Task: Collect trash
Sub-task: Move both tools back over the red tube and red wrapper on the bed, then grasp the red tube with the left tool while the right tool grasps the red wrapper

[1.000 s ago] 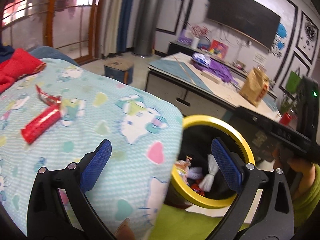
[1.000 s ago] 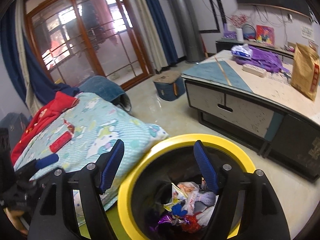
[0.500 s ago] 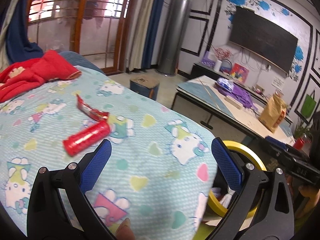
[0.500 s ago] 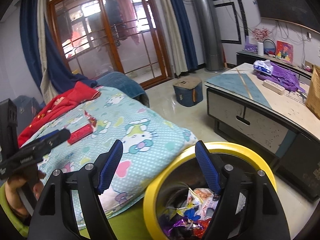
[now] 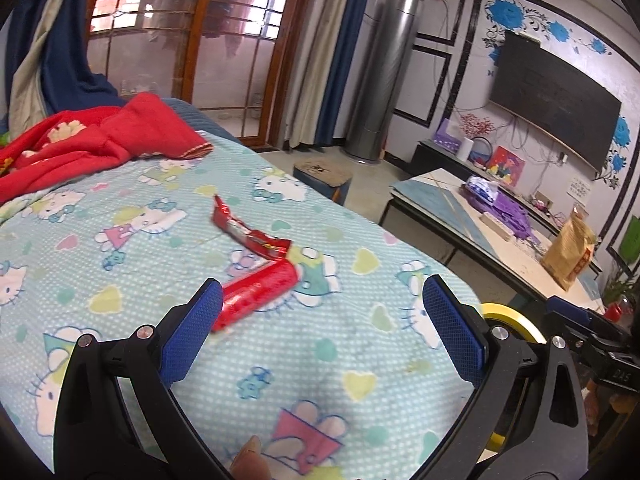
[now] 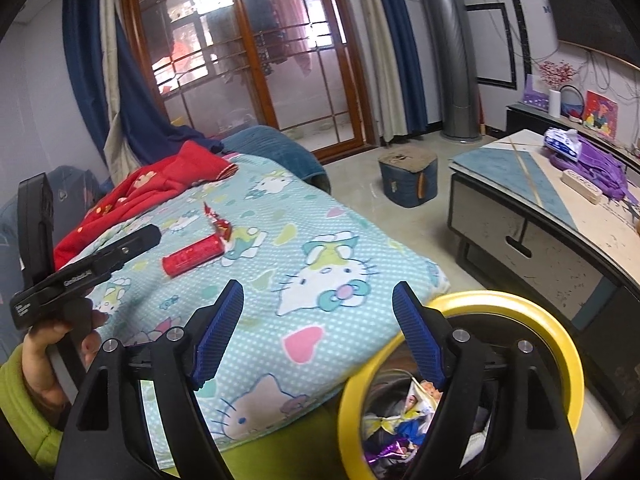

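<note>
Left wrist view: my left gripper (image 5: 320, 328) is spread and empty, so I'd straddle the red tube (image 5: 256, 294) at centre frame crosswise (right gripper (image 6: 320, 336) opening, empty)

Wood-framed glass doors (image 6: 256, 52) fill the upper left, daylight behind; blue curtains (image 6: 400, 40) hang beside them; a dark screen (image 5: 556, 100) on the white wall upper right; pale tiled floor (image 6: 360, 168); low cabinet (image 6: 540, 216) at right.

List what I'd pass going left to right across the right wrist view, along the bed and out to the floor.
Red blanket → red tube wrapper → yellow-rimmed trash bin → low table.
</note>
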{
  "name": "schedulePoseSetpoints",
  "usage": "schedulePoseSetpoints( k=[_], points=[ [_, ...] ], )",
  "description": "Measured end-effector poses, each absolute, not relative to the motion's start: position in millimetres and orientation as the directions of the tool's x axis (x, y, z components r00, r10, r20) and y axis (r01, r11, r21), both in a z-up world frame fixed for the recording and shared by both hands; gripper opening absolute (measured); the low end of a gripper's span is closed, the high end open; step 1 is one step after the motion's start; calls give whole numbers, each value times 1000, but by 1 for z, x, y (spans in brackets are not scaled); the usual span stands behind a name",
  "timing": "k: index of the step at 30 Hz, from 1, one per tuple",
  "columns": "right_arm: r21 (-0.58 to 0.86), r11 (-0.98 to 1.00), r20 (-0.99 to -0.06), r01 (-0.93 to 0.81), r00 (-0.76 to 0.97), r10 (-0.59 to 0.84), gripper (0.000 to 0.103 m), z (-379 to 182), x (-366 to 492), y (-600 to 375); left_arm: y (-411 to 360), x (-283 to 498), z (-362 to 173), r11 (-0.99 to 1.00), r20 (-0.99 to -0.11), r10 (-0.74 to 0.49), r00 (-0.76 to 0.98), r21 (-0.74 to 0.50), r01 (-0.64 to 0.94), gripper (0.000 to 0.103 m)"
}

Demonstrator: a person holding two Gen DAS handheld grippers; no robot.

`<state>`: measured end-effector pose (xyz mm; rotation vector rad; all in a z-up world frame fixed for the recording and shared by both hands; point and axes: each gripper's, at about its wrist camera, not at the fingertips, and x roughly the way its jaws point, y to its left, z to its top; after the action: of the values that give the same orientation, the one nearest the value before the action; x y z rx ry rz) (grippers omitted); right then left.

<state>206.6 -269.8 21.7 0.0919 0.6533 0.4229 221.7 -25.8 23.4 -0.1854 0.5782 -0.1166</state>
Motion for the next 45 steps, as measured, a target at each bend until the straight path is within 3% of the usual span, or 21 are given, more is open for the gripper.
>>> schedulePoseSetpoints(
  k=[12, 15, 21, 32, 39, 45],
  points=[
    [255, 890, -589, -377, 670, 452, 75, 23, 243, -237, 5, 263, -1, 996, -658, -66, 750, -94, 5, 92],
    [275, 883, -593, -381, 655, 468, 75, 24, 257, -230, 12, 281, -11, 994, -692, -98, 715, -103, 36, 91],
    [280, 875, -608, -396, 632, 480, 75, 25, 289, -210, 2, 299, -28, 986, -743, -162, 649, -103, 128, 78],
    [263, 842, -679, -472, 529, 508, 74, 8, 345, -152, 11, 308, -40, 976, -761, -217, 612, -158, 150, 57],
    [317, 804, -710, -504, 436, 553, 55, -12, 368, -119, 12, 305, -42, 973, -766, -229, 601, -173, 151, 37],
    [361, 781, -717, -509, 384, 581, 41, -24, 386, -97, 13, 294, -43, 965, -764, -261, 590, -210, 155, 30]
  ],
)
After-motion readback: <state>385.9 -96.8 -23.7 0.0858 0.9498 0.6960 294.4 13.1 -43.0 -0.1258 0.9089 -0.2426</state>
